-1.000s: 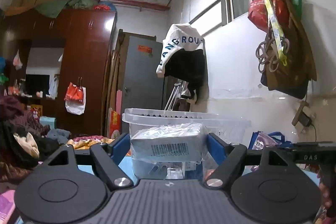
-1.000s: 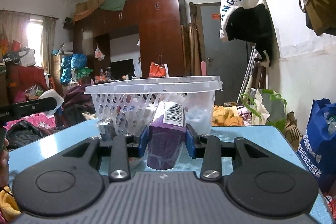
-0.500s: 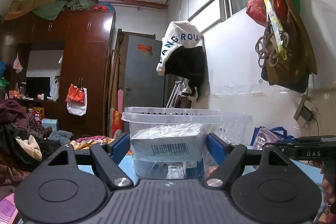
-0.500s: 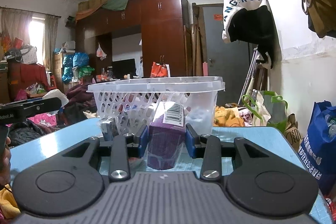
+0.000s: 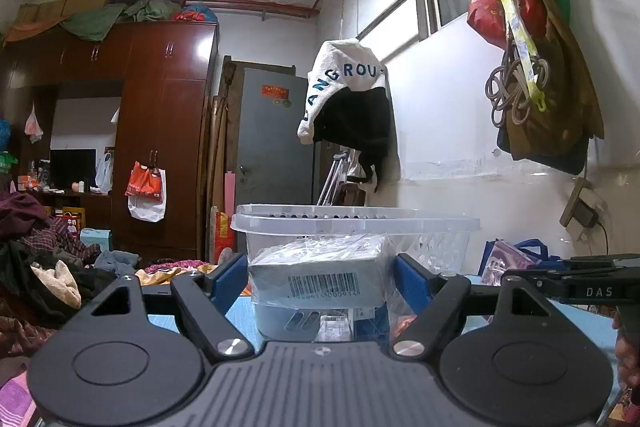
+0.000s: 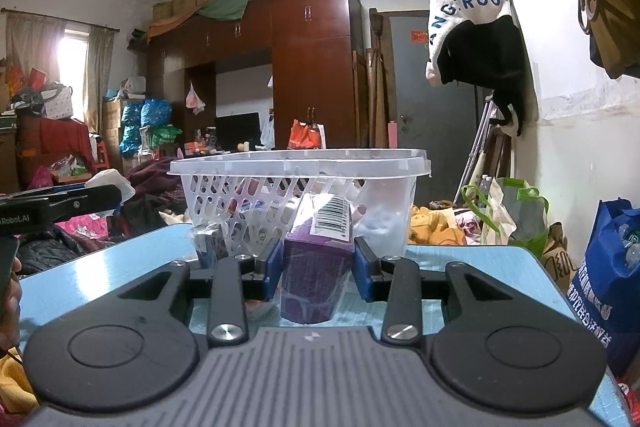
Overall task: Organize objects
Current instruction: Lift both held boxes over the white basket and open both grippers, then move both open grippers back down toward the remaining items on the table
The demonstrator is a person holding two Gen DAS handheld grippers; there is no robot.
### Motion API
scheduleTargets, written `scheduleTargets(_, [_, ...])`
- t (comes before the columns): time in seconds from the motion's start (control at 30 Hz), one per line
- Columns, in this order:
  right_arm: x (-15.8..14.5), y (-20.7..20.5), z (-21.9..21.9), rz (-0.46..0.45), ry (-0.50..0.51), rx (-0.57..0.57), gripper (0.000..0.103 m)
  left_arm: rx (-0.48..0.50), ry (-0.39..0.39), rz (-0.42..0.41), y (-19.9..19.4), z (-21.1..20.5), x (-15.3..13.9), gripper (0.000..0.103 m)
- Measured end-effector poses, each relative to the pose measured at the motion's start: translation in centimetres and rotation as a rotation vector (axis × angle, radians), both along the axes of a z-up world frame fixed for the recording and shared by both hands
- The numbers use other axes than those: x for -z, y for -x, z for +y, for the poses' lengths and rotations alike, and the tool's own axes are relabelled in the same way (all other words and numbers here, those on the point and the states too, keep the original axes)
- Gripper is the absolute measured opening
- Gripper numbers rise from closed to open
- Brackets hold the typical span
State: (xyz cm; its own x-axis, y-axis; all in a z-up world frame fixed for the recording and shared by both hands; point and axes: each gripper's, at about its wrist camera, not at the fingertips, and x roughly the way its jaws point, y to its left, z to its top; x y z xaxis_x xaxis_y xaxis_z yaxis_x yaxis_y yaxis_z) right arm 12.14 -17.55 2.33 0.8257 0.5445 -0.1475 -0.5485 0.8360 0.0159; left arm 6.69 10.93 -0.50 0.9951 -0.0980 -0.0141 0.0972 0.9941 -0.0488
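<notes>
We hold the left hand-held gripper [image 5: 320, 277] w/ both blue pads pinching a grey shrink-wrapped box [image 5: 320, 269], barcode label facing the camera. The box sits level between the pads, raised off the blue tabletop [image 5: 240, 311] and directly in front of the clear plastic basket [image 5: 356, 223]. Whether box and basket wall touch, we cannot tell.

We hold the right hand-held gripper [image 6: 318, 267] w/ its pads clamped on a purple wrapped box [image 6: 314, 273], upright, barcode label on its top end. Its lower end looks close to the tabletop [image 6: 100, 275]; contact is unclear. The basket [image 6: 296, 167] stands just behind it on the tabletop; several small items show through the lattice wall, too blurred to ID.

The opposite gripper's body appears at each view's edge.
</notes>
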Motion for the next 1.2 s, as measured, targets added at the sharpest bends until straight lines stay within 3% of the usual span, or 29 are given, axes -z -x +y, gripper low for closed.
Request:
scheduleTargets(0.17, [0.0,0.2,0.0,-0.012,0.004,0.0,0.04,0.0,-0.008,0.003,0.0,-0.2,-0.2,0.082])
scheduleTargets(0.27, [-0.2,0.8,-0.1,-0.052,-0.007,0.013,0.04,0.01,0.035,-0.009,0.1,0.1,-0.5,0.082])
scheduleTargets(0.37, [-1.2,1.0,-0.1,-0.037,-0.032,0.049,0.04,0.064,0.108,0.019,-1.1,0.7,-2.0,0.082])
scheduleTargets(0.47, [-3.9,1.2,0.8,-0.1,-0.013,0.035,0.04,0.089,0.136,0.008,-2.7,0.9,-5.1,0.082])
scheduleTargets(0.53, [-6.5,0.0,1.5,-0.104,-0.017,-0.004,0.04,0.092,0.125,0.011,-4.7,0.4,-7.8,0.082])
scheduleTargets(0.63, [-10.3,-3.7,3.5,-0.112,0.053,0.05,0.04,0.053,0.071,0.071,-8.7,-1.2,-11.0,0.082])
scheduleTargets(0.77, [-12.3,-9.0,4.9,-0.054,0.095,0.102,0.041,0.002,0.003,0.203,-14.7,-2.7,-12.1,0.082])
scheduleTargets(0.8, [-12.1,-10.1,5.4,-0.039,0.116,0.099,0.043,-0.003,-0.019,0.231,-15.9,-3.0,-11.8,0.087])
scheduleTargets(0.87, [-11.3,-12.0,6.6,-0.013,0.187,0.102,0.065,-0.022,-0.051,0.296,-18.1,-3.3,-10.7,0.09])
scheduleTargets(0.9, [-10.8,-12.5,7.1,-0.008,0.224,0.123,0.087,-0.04,-0.054,0.329,-18.6,-3.3,-10.3,0.089])
scheduleTargets(0.93, [-10.3,-12.8,7.5,-0.003,0.258,0.142,0.093,-0.054,-0.054,0.351,-18.8,-3.2,-9.9,0.089])
scheduleTargets(1.0, [-9.8,-12.5,6.9,0.022,0.254,0.15,0.093,-0.048,-0.031,0.322,-17.6,-2.6,-9.6,0.089])
scheduleTargets(1.1, [-9.8,-10.1,4.3,0.05,0.132,0.072,0.103,0.01,0.021,0.261,-14.6,-1.8,-9.9,0.089])
scheduleTargets(1.2, [-9.1,-7.0,2.5,0.043,0.05,0.009,0.103,0.047,0.032,0.216,-10.3,-1.5,-9.3,0.097])
